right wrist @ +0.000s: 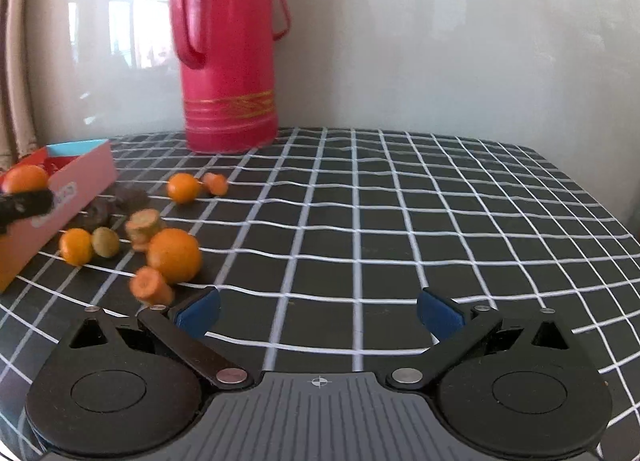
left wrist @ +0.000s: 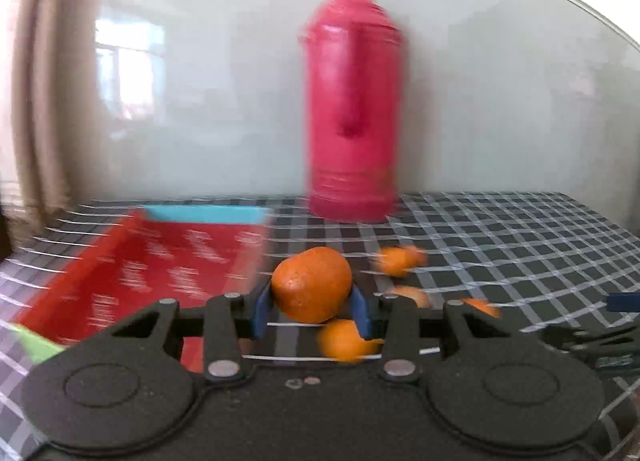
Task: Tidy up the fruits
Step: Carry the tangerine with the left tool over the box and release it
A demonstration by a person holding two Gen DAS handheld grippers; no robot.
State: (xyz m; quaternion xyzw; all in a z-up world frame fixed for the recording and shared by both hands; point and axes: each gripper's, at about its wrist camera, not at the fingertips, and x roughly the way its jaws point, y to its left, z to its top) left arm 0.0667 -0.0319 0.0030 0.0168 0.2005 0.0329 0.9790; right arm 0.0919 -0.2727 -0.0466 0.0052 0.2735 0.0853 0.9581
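Your left gripper [left wrist: 311, 311] has its blue-padded jaws clamped on a round orange tangerine [left wrist: 312, 284], held clear above the black tabletop with its white grid cloth [left wrist: 520, 245]. The fruit's skin is bright orange, finely dimpled and glossy, with a pale highlight on its upper left; it bulges wider than the pads that pinch its sides. Just to the left of it lies the shallow red cardboard box with a pale blue rim [left wrist: 160, 261], blurred in the left wrist view.

Your right gripper [right wrist: 319, 311] hangs low over bare grid squares with its jaws spread wide and nothing between them. In the right wrist view the held tangerine appears at the far left edge, over the box's pink outer wall.

The rest of the produce sits loose on the tabletop, near and to the right of the box: a large orange [right wrist: 174, 255], a small orange kumquat [right wrist: 76, 246] touching a small olive-green fruit [right wrist: 105, 241], a cut carrot chunk [right wrist: 151, 286] just beside the large orange, a pale sliced stub [right wrist: 144, 223], another small orange fruit [right wrist: 183, 188] with a carrot piece [right wrist: 216, 183] just to its right, and some dark lumps too dim to identify.

A tall red plastic thermos jug with gold bands [right wrist: 228, 49] stands upright at the far edge, by the pale wall.
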